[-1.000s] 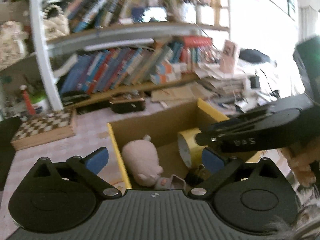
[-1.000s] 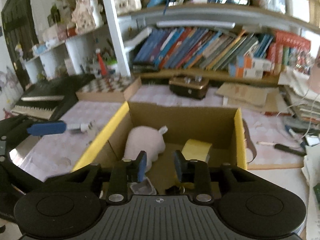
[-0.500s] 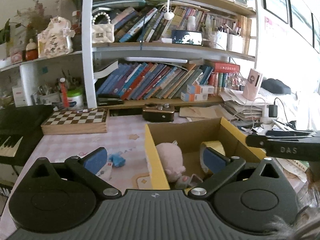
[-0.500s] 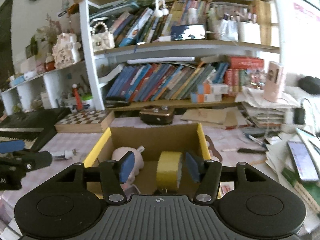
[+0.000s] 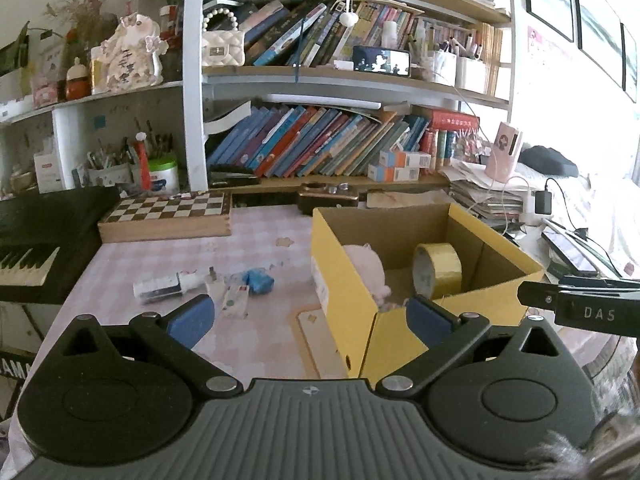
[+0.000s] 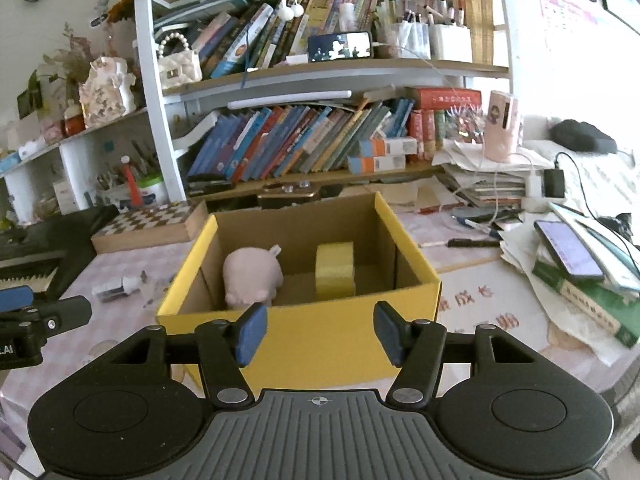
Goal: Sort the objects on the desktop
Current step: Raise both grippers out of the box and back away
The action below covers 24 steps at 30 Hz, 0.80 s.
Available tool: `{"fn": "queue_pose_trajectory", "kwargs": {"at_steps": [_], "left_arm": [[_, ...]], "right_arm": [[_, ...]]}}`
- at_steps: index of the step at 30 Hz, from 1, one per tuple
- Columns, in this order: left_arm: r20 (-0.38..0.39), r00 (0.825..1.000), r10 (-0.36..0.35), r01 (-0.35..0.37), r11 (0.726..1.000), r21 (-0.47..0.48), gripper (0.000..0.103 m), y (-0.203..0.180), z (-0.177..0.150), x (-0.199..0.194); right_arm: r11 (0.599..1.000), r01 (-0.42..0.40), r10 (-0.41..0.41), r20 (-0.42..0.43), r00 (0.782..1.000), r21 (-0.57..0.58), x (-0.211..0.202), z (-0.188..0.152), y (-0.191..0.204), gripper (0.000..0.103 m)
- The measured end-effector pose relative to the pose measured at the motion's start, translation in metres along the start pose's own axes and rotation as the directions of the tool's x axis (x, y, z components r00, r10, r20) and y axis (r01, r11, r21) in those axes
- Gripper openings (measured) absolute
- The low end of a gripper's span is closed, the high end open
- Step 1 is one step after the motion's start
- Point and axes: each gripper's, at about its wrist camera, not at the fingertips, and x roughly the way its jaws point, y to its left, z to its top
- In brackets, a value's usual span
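Both our grippers, left (image 5: 308,316) and right (image 6: 318,334), gaped empty near the yellow box (image 6: 320,336) rim, bare tablecloth (image 5: 256,344) alongside.

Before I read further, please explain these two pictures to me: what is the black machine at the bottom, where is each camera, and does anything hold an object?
There is no robot. A person holds one hand tool in each hand, and each tool has two blue-padded fingers and a wide-angle camera looking forward along them. The black shape at the bottom of each picture is that tool.

One picture comes from the left gripper, the other from the right gripper. Both are open and hold nothing.

On the pink checked desk stands a yellow cardboard box. Inside it are a pink plush toy and a roll of yellow tape. Left of the box, small items lie loose: a blue packet, a small bottle. A chessboard lies behind them.
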Motion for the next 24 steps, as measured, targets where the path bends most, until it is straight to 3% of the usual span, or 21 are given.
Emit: {"fn": "queue_pose_trajectory", "kwargs": {"at_steps": [24], "left_arm": [[-0.11, 0.992, -0.068, 0.073, 0.997, 0.04, 0.103, 0.055, -0.053, -0.052]], "right_arm": [[0.995, 0.08, -0.074, -0.105, 0.992, 0.057, -0.05, -0.069, 0.073, 0.066]]}}
